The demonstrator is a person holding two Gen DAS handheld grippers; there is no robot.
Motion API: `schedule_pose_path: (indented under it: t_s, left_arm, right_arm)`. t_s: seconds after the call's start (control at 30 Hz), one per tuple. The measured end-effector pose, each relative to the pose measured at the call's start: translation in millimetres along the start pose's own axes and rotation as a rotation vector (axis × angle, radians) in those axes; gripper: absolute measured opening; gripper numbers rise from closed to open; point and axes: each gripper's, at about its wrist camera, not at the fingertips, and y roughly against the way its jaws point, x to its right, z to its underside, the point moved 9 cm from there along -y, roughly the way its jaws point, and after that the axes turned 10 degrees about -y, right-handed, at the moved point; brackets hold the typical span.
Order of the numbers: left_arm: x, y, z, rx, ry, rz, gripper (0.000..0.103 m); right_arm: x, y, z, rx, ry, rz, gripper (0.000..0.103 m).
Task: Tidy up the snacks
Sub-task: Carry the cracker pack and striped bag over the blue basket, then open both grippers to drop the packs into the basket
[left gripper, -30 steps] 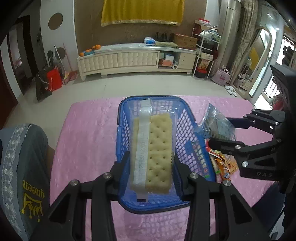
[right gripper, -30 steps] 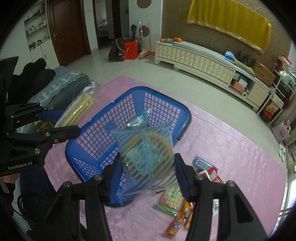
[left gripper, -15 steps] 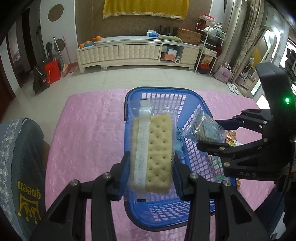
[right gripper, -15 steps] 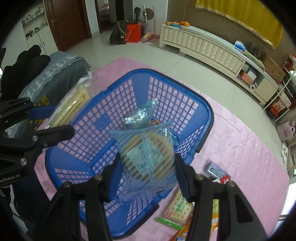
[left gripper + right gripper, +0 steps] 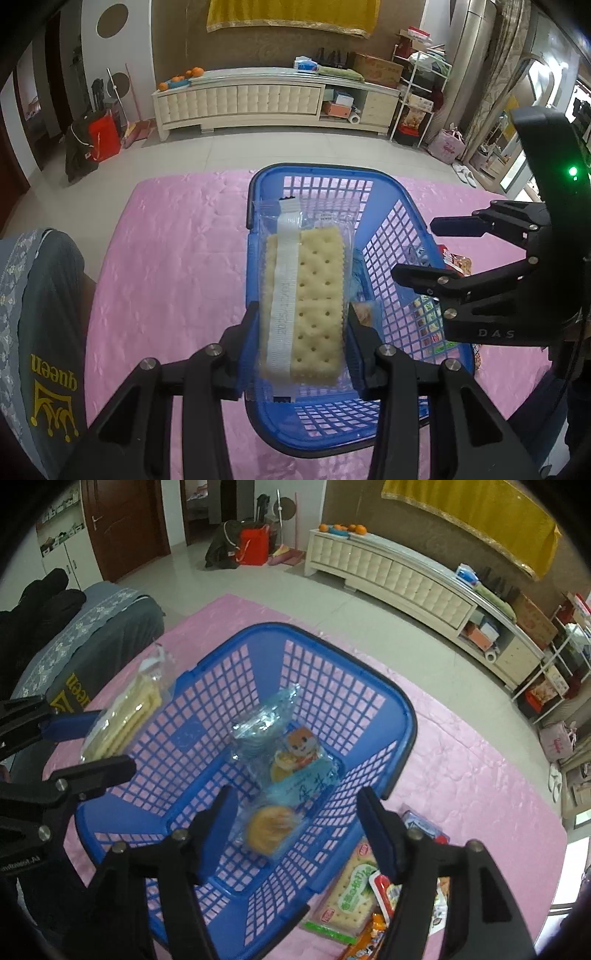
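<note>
**Cracker pack held over basket; right fingers releasing**

The room: tiled floor, a long white cabinet (image 5: 240, 101). My desk (image 5: 177, 258) wears a pink cloth. On it stands the blue basket (image 5: 402, 716). My left fingers (image 5: 301, 325) clamp the cracker pack (image 5: 306, 295), long axis pointing away, directly above the basket. My right fingers (image 5: 295, 834) are opening; the blue snack bag (image 5: 291, 775) lies below them in the basket, untouched.

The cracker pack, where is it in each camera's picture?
Left wrist: the cracker pack sits at centre, clamped upright in the left hand-held gripper.
Right wrist: it shows edge-on at far left, over the basket's left rim.
Shared landmark: the blue basket.
</note>
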Motion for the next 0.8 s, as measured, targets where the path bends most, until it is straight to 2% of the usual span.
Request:
schedule_pose_path:
  t_s: [0.23, 0.37, 0.8]
  left_arm:
    - [10.8, 3.6, -8.6, 0.016, -0.029, 0.011, 0.039]
    - [16.5, 0.6, -16.8, 0.016, -0.053, 0.013, 0.039]
    - [27.7, -40.5, -45.8, -0.038, -0.087, 0.049, 0.039]
  right_arm:
    - [16.2, 13.2, 4.6, 0.017, -0.042, 0.027, 0.075]
    - [33.9, 18.2, 4.7, 0.027, -0.11, 0.029, 0.076]
    - [70.5, 1.2, -1.4, 0.027, -0.227, 0.026, 0.076]
